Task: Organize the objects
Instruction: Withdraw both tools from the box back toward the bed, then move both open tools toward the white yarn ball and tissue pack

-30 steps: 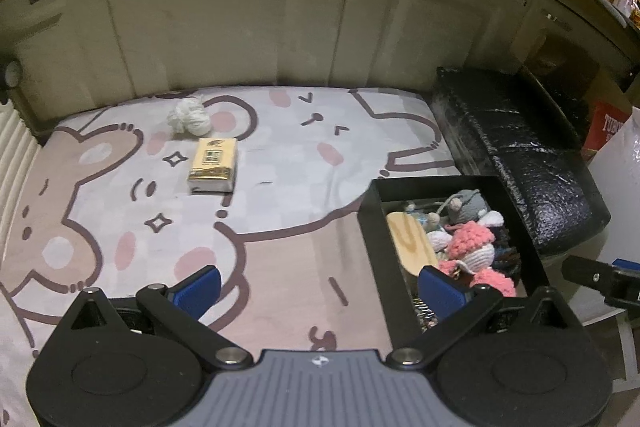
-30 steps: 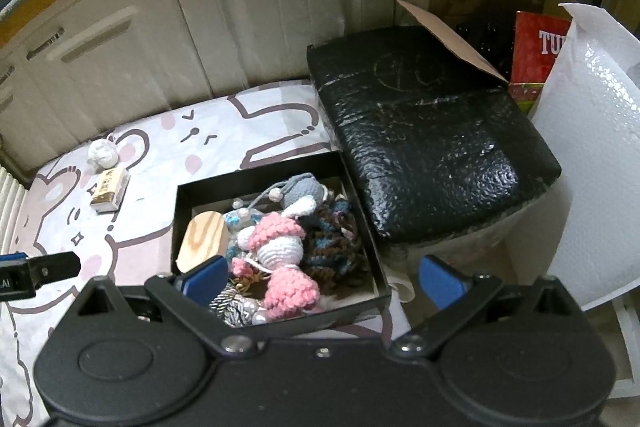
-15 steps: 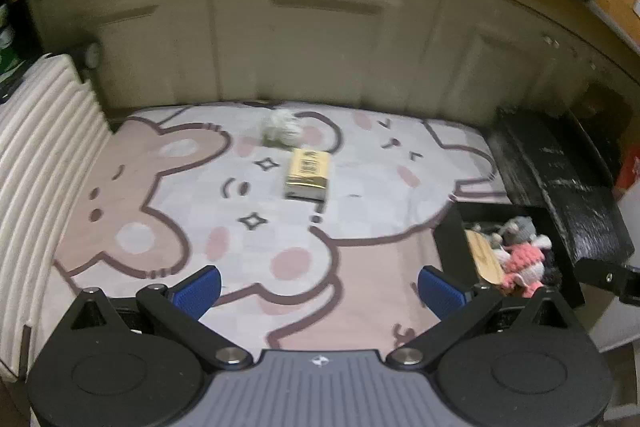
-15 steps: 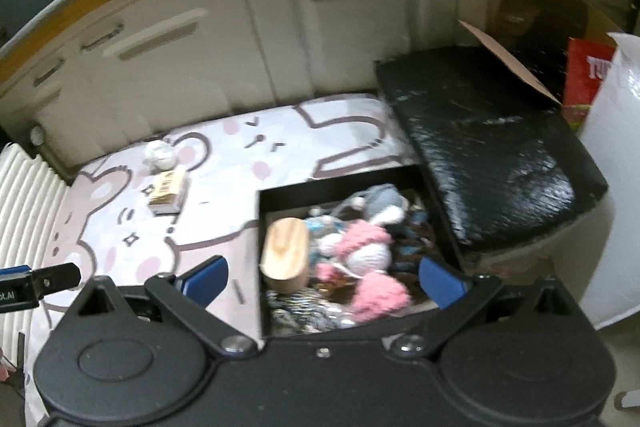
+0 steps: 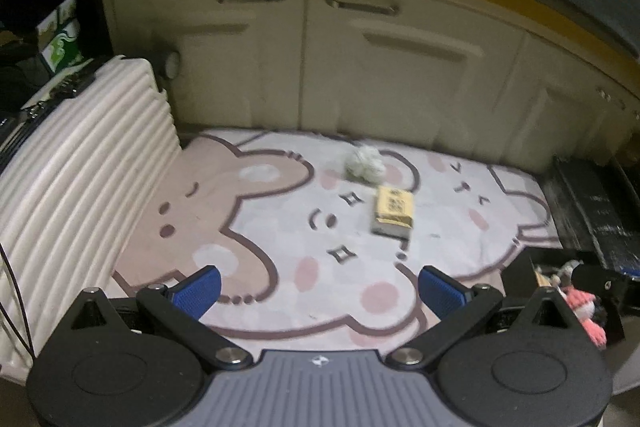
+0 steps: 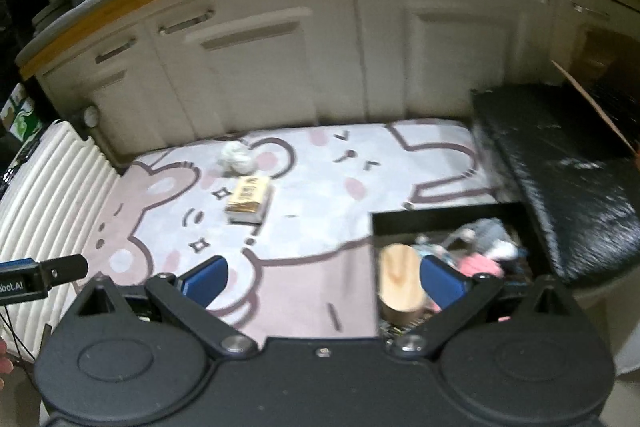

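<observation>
**Both claws hung empty above the cartoon mat**

From left to right, I saw a ribbed cream suitcase (image 5: 80,163), then a pink and white bear-print mat (image 5: 280,247) running up to cream cabinet doors (image 5: 400,67). On the mat lay a white crumpled ball (image 5: 364,165) just behind a yellow packet (image 5: 394,209); its print was too blurred to read. At the right sat a black box (image 6: 440,219) of crocheted toys (image 6: 486,251). My left gripper (image 5: 318,289) and right gripper (image 6: 322,283) both stood spread apart, holding nothing.

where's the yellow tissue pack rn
In both wrist views the yellow tissue pack lies on the cartoon mat, just in front of the white yarn ball.
</observation>
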`<action>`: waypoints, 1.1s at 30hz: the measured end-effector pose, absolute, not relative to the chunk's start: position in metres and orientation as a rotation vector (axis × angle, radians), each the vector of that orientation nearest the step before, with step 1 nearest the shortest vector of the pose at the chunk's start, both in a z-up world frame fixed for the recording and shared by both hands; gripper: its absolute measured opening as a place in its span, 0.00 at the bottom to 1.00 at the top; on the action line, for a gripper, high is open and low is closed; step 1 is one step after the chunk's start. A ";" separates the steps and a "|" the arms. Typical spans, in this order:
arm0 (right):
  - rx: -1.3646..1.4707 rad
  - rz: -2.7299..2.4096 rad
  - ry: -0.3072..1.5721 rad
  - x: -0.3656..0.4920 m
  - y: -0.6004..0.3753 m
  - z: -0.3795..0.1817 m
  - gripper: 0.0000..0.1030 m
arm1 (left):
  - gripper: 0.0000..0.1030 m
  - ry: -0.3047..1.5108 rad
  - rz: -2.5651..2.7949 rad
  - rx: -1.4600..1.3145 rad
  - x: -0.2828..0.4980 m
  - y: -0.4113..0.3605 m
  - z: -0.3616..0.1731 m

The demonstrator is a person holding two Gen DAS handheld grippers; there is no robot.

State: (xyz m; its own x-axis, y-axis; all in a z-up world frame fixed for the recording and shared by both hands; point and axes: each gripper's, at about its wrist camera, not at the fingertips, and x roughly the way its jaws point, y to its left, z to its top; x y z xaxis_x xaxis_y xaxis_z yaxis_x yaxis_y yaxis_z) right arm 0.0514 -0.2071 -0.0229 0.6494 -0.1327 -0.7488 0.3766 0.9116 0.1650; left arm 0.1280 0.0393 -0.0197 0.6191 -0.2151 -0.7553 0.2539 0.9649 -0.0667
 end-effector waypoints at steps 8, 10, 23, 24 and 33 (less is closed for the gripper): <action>0.304 -0.248 0.783 0.085 -0.192 -0.037 1.00 | 1.00 0.819 -0.252 -0.046 0.162 0.050 -0.026; 0.289 -0.235 0.770 0.093 -0.189 -0.042 1.00 | 1.00 0.812 -0.246 -0.063 0.175 0.049 -0.028; 0.253 -0.213 0.746 0.164 -0.196 -0.105 1.00 | 1.00 0.791 -0.334 0.060 0.275 0.000 -0.065; 0.257 -0.203 0.753 0.171 -0.197 -0.112 1.00 | 1.00 0.789 -0.351 0.065 0.283 -0.006 -0.069; 0.244 -0.152 0.776 0.225 -0.189 -0.154 1.00 | 1.00 0.811 -0.453 0.090 0.340 -0.046 -0.108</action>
State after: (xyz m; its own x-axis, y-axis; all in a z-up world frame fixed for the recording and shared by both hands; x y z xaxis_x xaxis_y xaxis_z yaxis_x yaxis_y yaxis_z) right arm 0.2253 -0.1888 -0.1540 0.7044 -0.0463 -0.7083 0.2250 0.9610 0.1609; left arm 0.3405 -0.0455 -0.1082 0.5985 -0.3565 -0.7174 0.4241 0.9008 -0.0938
